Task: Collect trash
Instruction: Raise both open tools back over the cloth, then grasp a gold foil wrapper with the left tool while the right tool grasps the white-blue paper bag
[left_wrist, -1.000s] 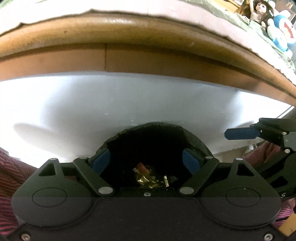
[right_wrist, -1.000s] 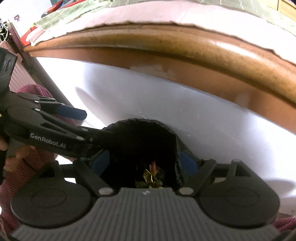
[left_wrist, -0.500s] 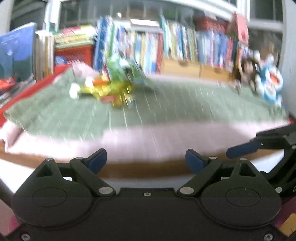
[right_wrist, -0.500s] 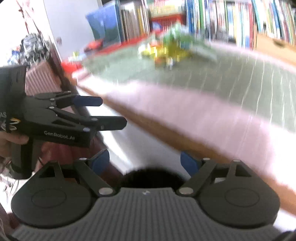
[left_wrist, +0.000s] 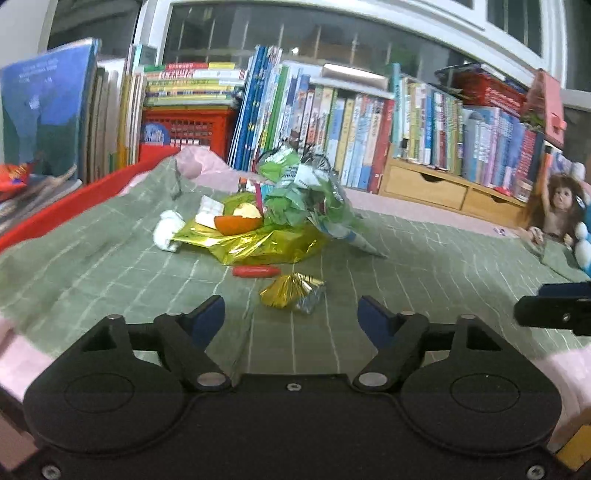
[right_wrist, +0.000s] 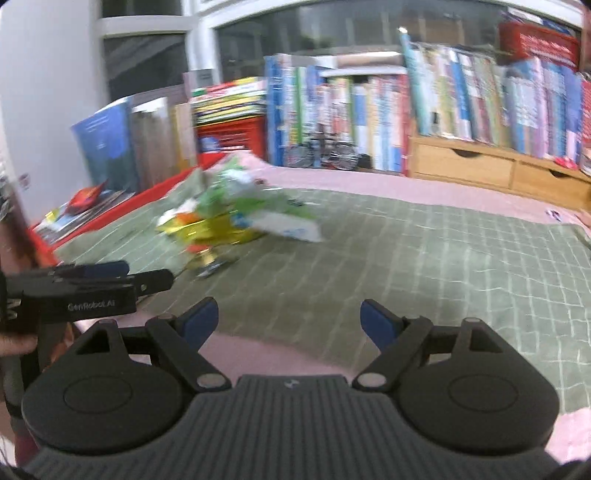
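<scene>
A pile of trash lies on the green checked cloth: yellow cellophane, orange peel, a crumpled green bag and a white tissue wad. Nearer to me lie a small red piece and a gold foil wrapper. My left gripper hovers just short of the gold wrapper; its jaws are closing with nothing between them. My right gripper is open and empty over the cloth, right of the blurred pile. The left gripper shows at the left of the right wrist view.
Rows of books and a red basket line the back. Wooden drawers stand at the back right, a doll at the far right. A red edge borders the cloth on the left.
Both grippers rose from the black bag below the table edge to above the table top. The bag has left view and the trash pile has come into view.
</scene>
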